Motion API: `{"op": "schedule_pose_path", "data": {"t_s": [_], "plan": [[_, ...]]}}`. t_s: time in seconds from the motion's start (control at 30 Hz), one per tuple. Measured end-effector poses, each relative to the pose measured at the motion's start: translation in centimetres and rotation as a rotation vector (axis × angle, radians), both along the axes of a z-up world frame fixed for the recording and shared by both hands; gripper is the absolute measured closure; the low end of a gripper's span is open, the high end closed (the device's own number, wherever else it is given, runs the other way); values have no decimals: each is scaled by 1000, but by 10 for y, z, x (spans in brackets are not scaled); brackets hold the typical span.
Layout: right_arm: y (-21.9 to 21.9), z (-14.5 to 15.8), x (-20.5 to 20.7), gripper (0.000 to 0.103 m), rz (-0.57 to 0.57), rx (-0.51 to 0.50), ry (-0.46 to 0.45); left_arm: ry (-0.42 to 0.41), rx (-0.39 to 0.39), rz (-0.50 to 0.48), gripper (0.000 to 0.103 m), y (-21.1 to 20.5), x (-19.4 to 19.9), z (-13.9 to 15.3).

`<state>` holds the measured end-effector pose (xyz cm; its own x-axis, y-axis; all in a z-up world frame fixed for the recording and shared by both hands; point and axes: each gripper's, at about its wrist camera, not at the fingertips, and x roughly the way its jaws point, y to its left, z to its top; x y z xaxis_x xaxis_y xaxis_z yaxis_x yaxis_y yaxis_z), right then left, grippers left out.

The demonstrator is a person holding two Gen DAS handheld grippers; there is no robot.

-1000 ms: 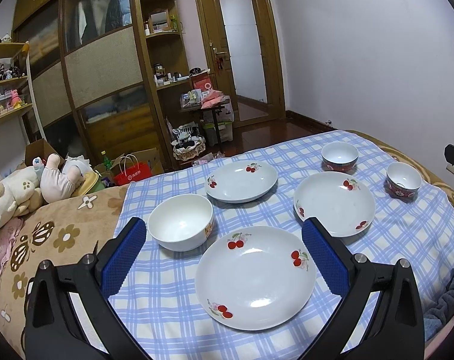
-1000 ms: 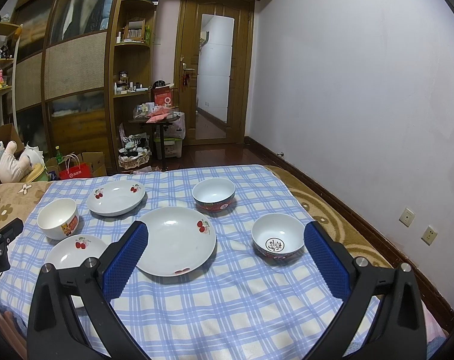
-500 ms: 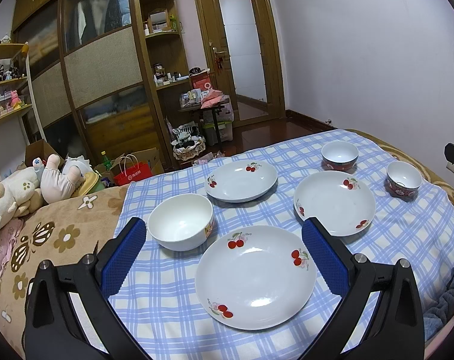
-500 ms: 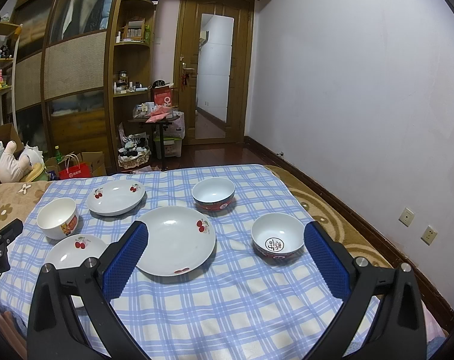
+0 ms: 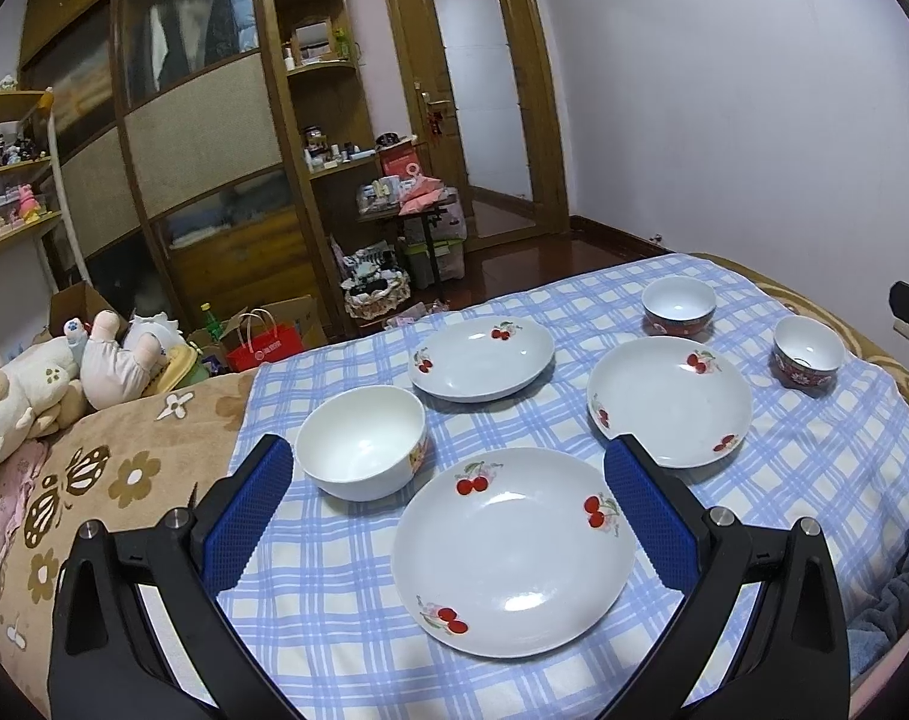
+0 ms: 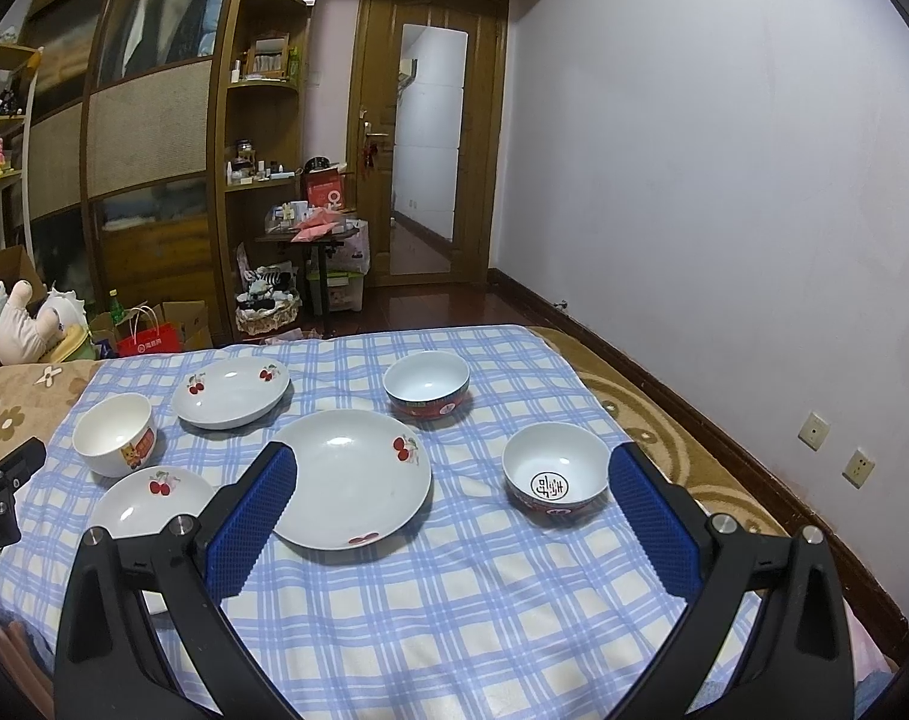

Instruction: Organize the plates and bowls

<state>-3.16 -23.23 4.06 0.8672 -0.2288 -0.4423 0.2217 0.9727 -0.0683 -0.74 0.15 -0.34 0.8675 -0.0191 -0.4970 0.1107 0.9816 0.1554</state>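
A blue-and-white checked cloth [image 6: 430, 588] is covering the surface and carrying all six dishes, with a brown flowered blanket [image 5: 94, 480] lying past its left edge and a patterned brown border [image 6: 664, 438] showing along its right edge. Near the left edge, a plain white bowl [image 5: 361, 450] with a small printed picture on its side is sitting close beside the nearest cherry plate [image 5: 514, 549]. Toward the far edge a second cherry plate [image 5: 481, 357] is lying on its own, with bare cloth around it. In the middle a third cherry plate [image 6: 349, 477] is resting, the largest in the right view. Beyond it a red-sided bowl [image 6: 427, 384] is standing near the far edge, and another red-sided bowl with a black emblem [image 6: 556, 474] is sitting toward the right edge, well apart from the plates. All the ware is looking glossy, round and smooth. The left gripper [image 5: 448, 498] is hovering over the near edge, its blue ribbed pads [image 5: 247, 516] spread wide and holding nothing. The right gripper [image 6: 451, 501] is likewise gaping wide, its pads [image 6: 655, 519] touching nothing.
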Motion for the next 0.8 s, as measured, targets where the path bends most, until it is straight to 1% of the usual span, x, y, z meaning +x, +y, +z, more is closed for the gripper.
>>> {"op": "schedule_pose_path", "data": {"t_s": [0.13,0.2,0.43,0.5,0.6,0.73,0.8], "plan": [[-1,3,1,0,-4,-2,5,10,-12,-11,1,1,0,2],[-1,-2,1,0,-14,-14,13,8,-13,-20,1,2,-2,3],[-5,2,6,0,-19,1,22,6,10,-23,1,-6,4,11],[-3,2,6,0,-22,-16,6,6,15,-19,1,-9,8,15],[-3,1,8,0,-22,-45,4,32,-2,-25,1,-11,19,23],[1,3,19,0,13,-15,59,68,-11,-26,1,-11,36,31],[1,4,21,0,1,10,53,96,-6,-38,1,-12,44,33]]}}
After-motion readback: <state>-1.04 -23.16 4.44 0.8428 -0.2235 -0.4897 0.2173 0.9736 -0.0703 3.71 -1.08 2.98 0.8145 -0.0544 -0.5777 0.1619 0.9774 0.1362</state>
